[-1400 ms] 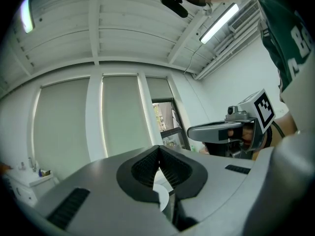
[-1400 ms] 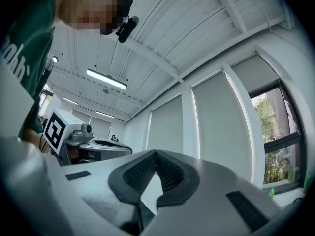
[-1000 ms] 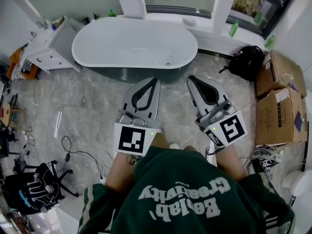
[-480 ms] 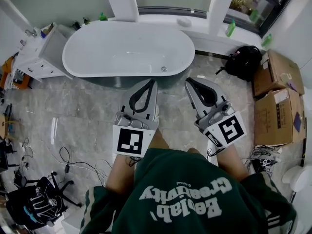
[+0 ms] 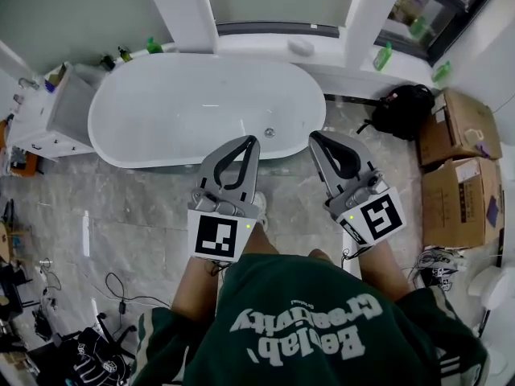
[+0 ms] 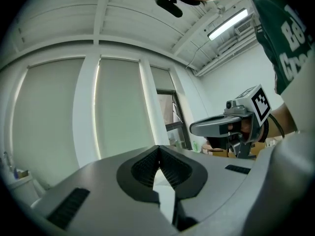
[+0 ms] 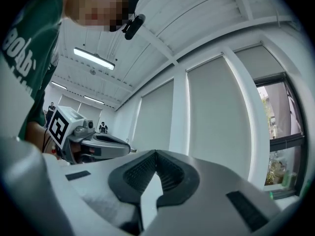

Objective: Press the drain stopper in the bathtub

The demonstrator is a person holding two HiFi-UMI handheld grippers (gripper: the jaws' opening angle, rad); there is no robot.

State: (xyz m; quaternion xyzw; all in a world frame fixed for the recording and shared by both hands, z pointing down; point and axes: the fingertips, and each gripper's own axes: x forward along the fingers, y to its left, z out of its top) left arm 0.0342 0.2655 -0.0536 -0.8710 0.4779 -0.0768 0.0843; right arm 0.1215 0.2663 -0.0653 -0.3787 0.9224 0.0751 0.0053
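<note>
In the head view a white oval bathtub [image 5: 161, 111] stands against the far wall. Its small round drain stopper [image 5: 269, 132] sits on the tub floor near the right end. My left gripper [image 5: 252, 141] is shut and empty, its tip over the tub's near rim just left of the stopper. The right gripper [image 5: 315, 135] is shut too, held beside the tub's right end. Both gripper views point up at window blinds; in them the left gripper [image 6: 158, 148] and right gripper [image 7: 156, 153] have their jaw tips touching with nothing between.
A white cabinet [image 5: 48, 115] stands left of the tub. A black bag [image 5: 402, 107] and cardboard boxes [image 5: 463, 159] sit to the right. Green bottles [image 5: 383, 56] rest on the window ledge. Cables [image 5: 121, 296] lie on the marble floor at lower left.
The view has moved toward the tub, which now lies closer beneath both grippers. Both grippers stay shut, side by side.
</note>
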